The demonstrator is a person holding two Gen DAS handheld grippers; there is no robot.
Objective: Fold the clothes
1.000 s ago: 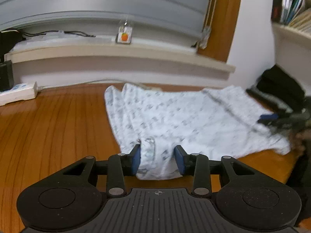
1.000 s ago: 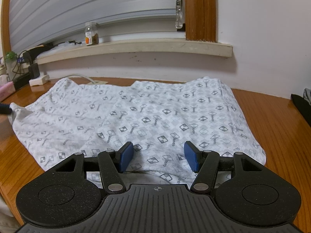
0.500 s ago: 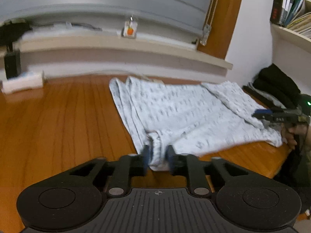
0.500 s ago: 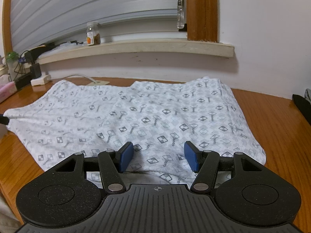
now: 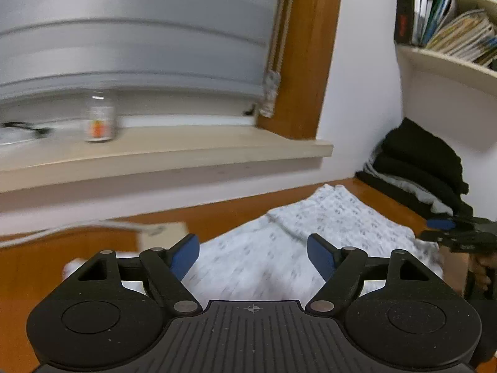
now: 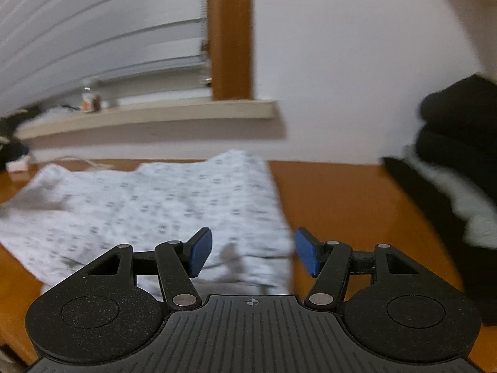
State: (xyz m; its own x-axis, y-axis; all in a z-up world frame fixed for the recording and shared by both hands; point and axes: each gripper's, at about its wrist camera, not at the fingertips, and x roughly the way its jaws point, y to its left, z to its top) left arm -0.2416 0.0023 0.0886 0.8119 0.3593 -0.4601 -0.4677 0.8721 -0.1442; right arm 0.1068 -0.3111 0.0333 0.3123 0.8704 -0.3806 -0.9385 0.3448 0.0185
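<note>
The white cotton garment with a small grey printed pattern (image 6: 161, 205) lies spread flat on the polished orange-brown wooden table (image 6: 335, 205), one side reaching toward the table's back edge under the windowsill and another side near its front edge.

The risk, as I judge it, is a lopsided fold. Neither gripper has hold of the cloth, so a fold just laid could slacken or slide on the glossy wood, and a hurried regrasp might pinch one layer only, or drag the garment toward the stack of folded black clothes (image 5: 425, 168) at the table's right end.

The left gripper (image 5: 253, 253) has just been opening; its blue pads stand wide with nothing clamped, the garment lying below and ahead. The right gripper (image 6: 253, 251) is parted too, holding nothing, over the garment's front right corner.
</note>
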